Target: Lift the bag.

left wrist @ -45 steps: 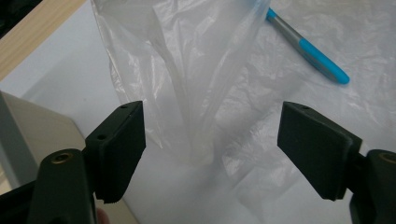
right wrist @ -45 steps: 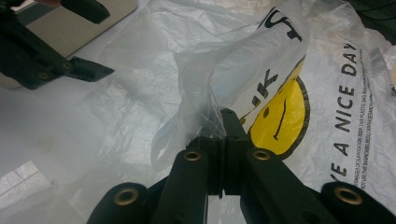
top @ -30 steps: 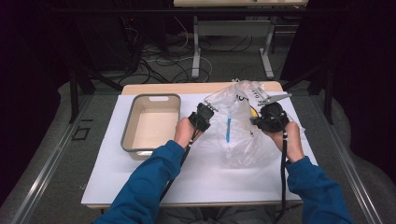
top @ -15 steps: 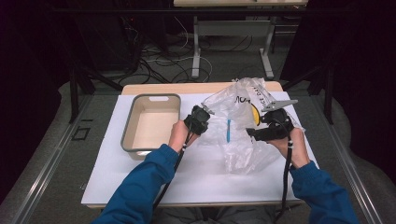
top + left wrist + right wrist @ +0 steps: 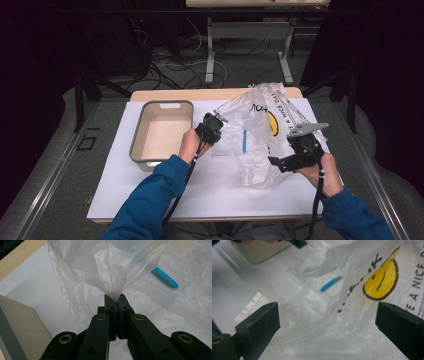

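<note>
1. Nearest the person, the right tongs [image 5: 283, 161] sit at the near right of the bench [image 5: 150, 200], just at the near-right edge of the plastic bag [image 5: 260, 150]. Their jaws have just been opening and now stand spread wide; in the right gripper view the film lies beyond the gap and nothing is pinched between them.
2. A little farther in, left of centre, the left tongs [image 5: 214, 125] are pressed together on a gathered fold at the bag's left edge. In the left gripper view the film [image 5: 110, 272] fans up and out of the jaw tips, lifted off the bench.
3. The bag spreads across the right half of the bench, crumpled, partly raised at the left pinch and slumped elsewhere. It is thin, clear, very light and limp, and I judge it slippery: it will sag and fold wherever it is not held, and a shallow bite may slide off.
4. The best hold, in my judgement, is a bunched edge or the rim of the opening, opposite the left pinch, taken deep between the pads so that several layers are caught.
5. A small blue pen-like object [image 5: 244, 140] lies in the middle of the bag; whether inside or beneath the film I cannot tell.
6. Farther right, the bag's yellow smiley print [image 5: 380, 280] faces up.
7. At the far left stands an empty beige tray [image 5: 138, 140], just beside the left hand [image 5: 189, 145].
</note>
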Tool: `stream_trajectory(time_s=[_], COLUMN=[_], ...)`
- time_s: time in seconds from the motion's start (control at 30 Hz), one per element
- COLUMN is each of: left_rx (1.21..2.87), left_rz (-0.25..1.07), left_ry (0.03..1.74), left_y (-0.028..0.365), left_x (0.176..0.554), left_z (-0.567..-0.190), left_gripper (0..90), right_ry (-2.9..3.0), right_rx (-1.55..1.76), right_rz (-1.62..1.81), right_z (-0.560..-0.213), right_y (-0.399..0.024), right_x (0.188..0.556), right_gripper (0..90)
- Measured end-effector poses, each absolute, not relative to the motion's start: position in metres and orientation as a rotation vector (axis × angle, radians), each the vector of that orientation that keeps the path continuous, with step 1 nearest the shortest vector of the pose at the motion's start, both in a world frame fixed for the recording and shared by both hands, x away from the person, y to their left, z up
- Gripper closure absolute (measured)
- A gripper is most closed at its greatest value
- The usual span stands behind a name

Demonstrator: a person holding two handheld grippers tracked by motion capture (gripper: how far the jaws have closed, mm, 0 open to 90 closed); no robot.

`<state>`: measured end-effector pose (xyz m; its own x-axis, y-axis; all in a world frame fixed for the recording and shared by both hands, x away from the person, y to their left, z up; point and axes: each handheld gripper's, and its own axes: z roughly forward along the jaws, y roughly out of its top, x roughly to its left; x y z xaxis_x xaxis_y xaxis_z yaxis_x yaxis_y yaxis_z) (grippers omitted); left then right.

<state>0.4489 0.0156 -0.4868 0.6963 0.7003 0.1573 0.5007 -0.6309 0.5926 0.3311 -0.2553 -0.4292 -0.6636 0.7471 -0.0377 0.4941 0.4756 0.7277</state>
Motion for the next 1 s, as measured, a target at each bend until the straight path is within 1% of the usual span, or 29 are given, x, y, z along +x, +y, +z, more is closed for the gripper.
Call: stream_trajectory(time_s=[0.1, 0.23, 0.33, 0.5, 0.53, 0.57, 0.6, 0.63, 0.67, 0.7, 0.73, 0.77, 0.83, 0.87, 0.93, 1.0], left_rx=[2.393, 2.377, 2.381, 2.369, 2.367, 2.367, 2.367, 2.36, 2.362, 2.361, 2.362, 2.358, 2.357, 2.357, 2.343, 2.339], left_rz=[0.517, 0.511, 0.511, 0.511, 0.509, 0.505, 0.503, 0.505, 0.502, 0.498, 0.494, 0.497, 0.492, 0.488, 0.485, 0.485], left_ry=[0.921, 0.944, 0.943, 0.95, 0.953, 0.953, 0.955, 0.955, 0.952, 0.955, 0.946, 0.95, 0.948, 0.944, 0.935, 0.926], left_y=[0.018, 0.02, 0.022, 0.026, 0.026, 0.027, 0.028, 0.028, 0.028, 0.029, 0.029, 0.03, 0.031, 0.031, 0.032, 0.034], left_x=[0.448, 0.447, 0.446, 0.445, 0.445, 0.445, 0.444, 0.443, 0.442, 0.441, 0.441, 0.44, 0.439, 0.438, 0.434, 0.43], left_z=[-0.485, -0.486, -0.485, -0.485, -0.485, -0.485, -0.485, -0.486, -0.486, -0.486, -0.486, -0.486, -0.485, -0.485, -0.484, -0.484], left_gripper=[89.6, 89.4, 89.2, 88.9, 88.8, 88.6, 88.5, 88.3, 88.0, 87.9, 87.7, 87.6, 87.6, 87.6, 87.5, 87.0], right_ry=[2.45, 2.544, 2.59, 2.639, 2.647, 2.627, 2.609, 2.596, 2.572, 2.565, 2.541, 2.503, 2.465, 2.438, 2.398, 2.367], right_rx=[1.057, 1.078, 1.082, 1.062, 1.042, 1.047, 1.043, 1.042, 1.03, 1.035, 1.028, 1.009, 1.016, 1.028, 1.042, 1.08], right_rz=[0.943, 0.878, 0.828, 0.758, 0.741, 0.702, 0.726, 0.73, 0.732, 0.723, 0.729, 0.754, 0.765, 0.771, 0.782, 0.794], right_z=[-0.446, -0.484, -0.504, -0.521, -0.524, -0.525, -0.527, -0.529, -0.529, -0.527, -0.527, -0.527, -0.524, -0.523, -0.52, -0.515], right_y=[-0.254, -0.247, -0.239, -0.231, -0.23, -0.229, -0.23, -0.23, -0.23, -0.231, -0.231, -0.232, -0.234, -0.236, -0.24, -0.246], right_x=[0.322, 0.314, 0.313, 0.314, 0.315, 0.316, 0.317, 0.318, 0.32, 0.321, 0.322, 0.325, 0.327, 0.328, 0.331, 0.334], right_gripper=[0.1, 0.0, 0.0, 0.0, 2.8, 11.2, 22.5, 28.2, 36.5, 47.3, 53.4, 65.3, 81.7, 87.6, 89.8, 90.0])
